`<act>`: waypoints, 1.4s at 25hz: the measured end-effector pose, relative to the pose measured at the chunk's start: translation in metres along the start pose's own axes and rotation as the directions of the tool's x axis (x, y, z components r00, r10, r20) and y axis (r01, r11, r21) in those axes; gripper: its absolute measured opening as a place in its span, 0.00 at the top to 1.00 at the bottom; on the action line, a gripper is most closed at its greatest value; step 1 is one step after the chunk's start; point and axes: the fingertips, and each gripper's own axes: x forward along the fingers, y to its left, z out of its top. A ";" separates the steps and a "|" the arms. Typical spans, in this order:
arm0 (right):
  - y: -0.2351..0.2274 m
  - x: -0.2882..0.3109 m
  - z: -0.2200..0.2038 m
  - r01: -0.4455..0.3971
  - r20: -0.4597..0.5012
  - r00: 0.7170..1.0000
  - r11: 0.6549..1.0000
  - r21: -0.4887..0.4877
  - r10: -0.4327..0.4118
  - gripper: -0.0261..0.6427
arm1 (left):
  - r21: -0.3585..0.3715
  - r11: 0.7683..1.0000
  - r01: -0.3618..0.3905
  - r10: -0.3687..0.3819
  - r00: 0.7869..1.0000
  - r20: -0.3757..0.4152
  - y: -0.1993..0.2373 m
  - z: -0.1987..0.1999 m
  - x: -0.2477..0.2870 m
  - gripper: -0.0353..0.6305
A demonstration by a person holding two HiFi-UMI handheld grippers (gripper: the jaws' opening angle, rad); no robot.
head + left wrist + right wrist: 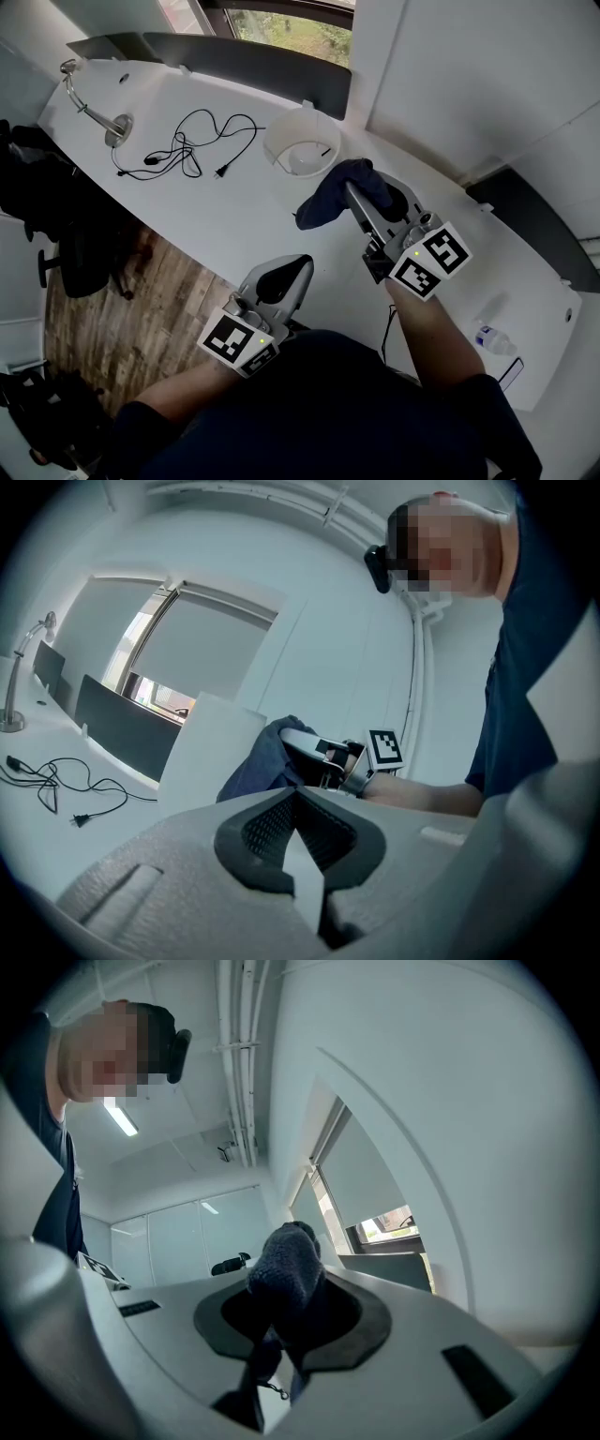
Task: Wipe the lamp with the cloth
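The lamp's white round shade (300,145) stands on the white table (206,216), seen from above. In the left gripper view the shade (211,752) is a pale block at centre. My right gripper (352,189) is shut on a dark blue cloth (328,199), which bunches at its tip right beside the shade's near side; whether they touch I cannot tell. The right gripper view shows the cloth (286,1269) clamped between the jaws of the right gripper (289,1302). My left gripper (296,266) hovers nearer me, shut and empty, the left gripper (298,829) pointing towards cloth (267,761) and shade.
A chrome gooseneck desk lamp (90,105) stands at the table's far left, with a loose black cord and plug (187,150) beside it. A dark divider panel (244,56) runs along the back. A water bottle (492,339) lies at the right. Black chairs (80,253) stand off the table's left edge.
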 end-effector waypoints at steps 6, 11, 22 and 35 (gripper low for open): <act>-0.031 -0.008 -0.041 0.059 -0.064 0.996 0.998 0.031 -0.057 0.82 | 0.003 1.000 -0.008 0.008 1.000 -0.012 0.001 -0.005 0.009 0.94; -0.051 -0.014 -0.070 0.090 -0.111 0.990 0.995 0.053 -0.083 0.83 | -0.003 1.000 -0.003 0.002 1.000 -0.029 -0.003 -0.012 0.019 0.94; -0.080 -0.017 -0.107 0.133 -0.190 0.975 0.988 0.080 -0.116 0.83 | -0.011 1.000 0.000 -0.001 0.998 -0.057 0.002 -0.021 0.029 0.94; -0.048 0.008 -0.021 0.023 -0.070 0.997 1.000 0.007 -0.023 0.83 | -0.018 0.999 0.033 -0.034 0.999 -0.027 0.000 -0.010 0.029 0.94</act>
